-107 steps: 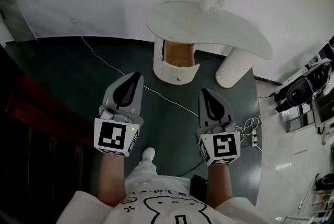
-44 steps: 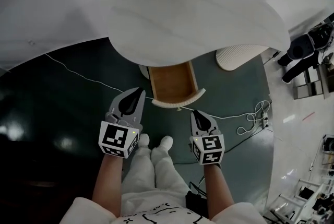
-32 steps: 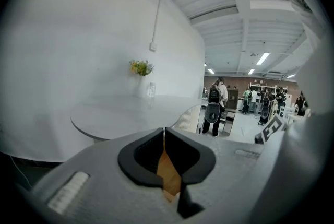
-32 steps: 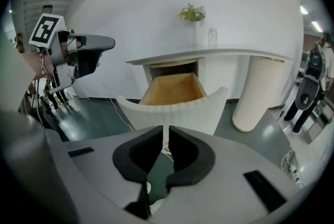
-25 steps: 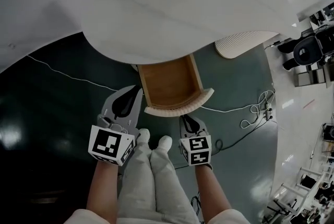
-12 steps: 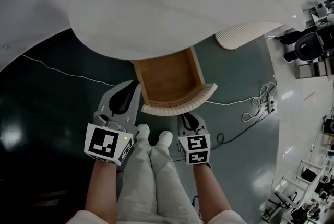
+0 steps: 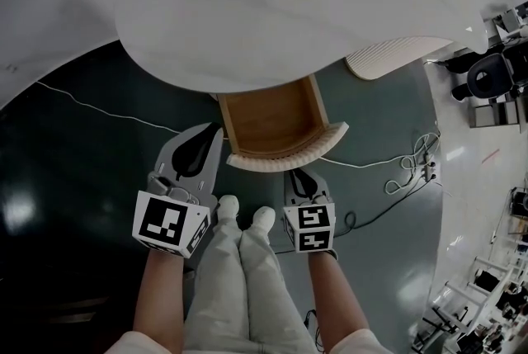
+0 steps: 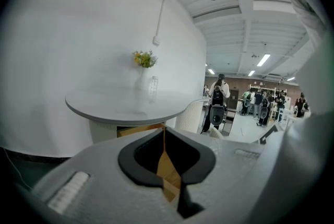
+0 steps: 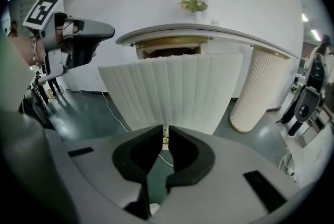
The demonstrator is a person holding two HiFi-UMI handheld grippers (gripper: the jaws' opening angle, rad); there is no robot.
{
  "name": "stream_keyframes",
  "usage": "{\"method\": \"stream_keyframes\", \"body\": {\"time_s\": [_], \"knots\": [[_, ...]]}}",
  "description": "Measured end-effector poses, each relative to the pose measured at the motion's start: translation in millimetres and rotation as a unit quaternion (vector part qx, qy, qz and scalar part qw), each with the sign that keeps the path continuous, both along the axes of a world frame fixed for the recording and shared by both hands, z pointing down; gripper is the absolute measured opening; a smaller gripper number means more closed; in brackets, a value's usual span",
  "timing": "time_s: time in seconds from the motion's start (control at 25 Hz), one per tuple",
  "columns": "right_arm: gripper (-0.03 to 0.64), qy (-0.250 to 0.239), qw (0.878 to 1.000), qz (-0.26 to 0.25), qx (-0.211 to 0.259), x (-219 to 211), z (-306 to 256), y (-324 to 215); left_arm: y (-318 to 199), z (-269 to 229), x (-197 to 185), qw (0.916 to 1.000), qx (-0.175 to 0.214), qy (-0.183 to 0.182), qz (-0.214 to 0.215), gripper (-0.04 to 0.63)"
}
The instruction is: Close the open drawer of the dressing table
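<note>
We face the open drawer (image 7: 272, 117)
The dressing table (image 7: 289, 6) fills the upper frame, and its drawer juts down toward us at centre. Our right claw (image 7: 302, 177), clenched and empty, sits just below the ribbed front (image 7: 287, 156), nearer than the clenched left claw (image 7: 210, 134) at the drawer's left.

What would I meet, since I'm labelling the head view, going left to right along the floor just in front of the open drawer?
In order: left gripper → the person's white shoes → right gripper → coiled white cable.
</note>
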State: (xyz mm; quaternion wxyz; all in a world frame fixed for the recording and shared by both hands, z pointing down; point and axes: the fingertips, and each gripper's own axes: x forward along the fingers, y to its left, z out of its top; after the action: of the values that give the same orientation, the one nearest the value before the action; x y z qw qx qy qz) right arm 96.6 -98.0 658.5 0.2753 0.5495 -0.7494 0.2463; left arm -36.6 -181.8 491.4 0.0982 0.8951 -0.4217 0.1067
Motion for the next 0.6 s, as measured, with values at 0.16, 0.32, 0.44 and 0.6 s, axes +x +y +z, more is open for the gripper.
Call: {"method": "stream_keyframes", "body": {"time_s": [0.16,0.32,0.44,0.6], "knots": [[0.020,0.003,1.000,-0.004,-0.001,-1.3,1.0,-6.9,-2.0,2.3,-5.0,1.0000,-0.001,-0.002,-0.005,0.018],[0.020,0.006,1.000,-0.007,-0.002,-3.5,0.0,-14.9,-4.1,2.2,-7.9,1.0000,-0.001,-0.005,-0.007,0.018],[0.020,0.011,1.000,-0.009,0.001,-5.6,0.2,-22.4,-4.0,3.1,-10.7,0.9999,0.000,-0.006,-0.009,0.018],[0.020,0.008,1.000,-0.018,0.002,-8.1,-0.9,-34.6,-5.0,4.6,-13.0,0.9999,-0.003,-0.009,-0.011,0.018]]}}
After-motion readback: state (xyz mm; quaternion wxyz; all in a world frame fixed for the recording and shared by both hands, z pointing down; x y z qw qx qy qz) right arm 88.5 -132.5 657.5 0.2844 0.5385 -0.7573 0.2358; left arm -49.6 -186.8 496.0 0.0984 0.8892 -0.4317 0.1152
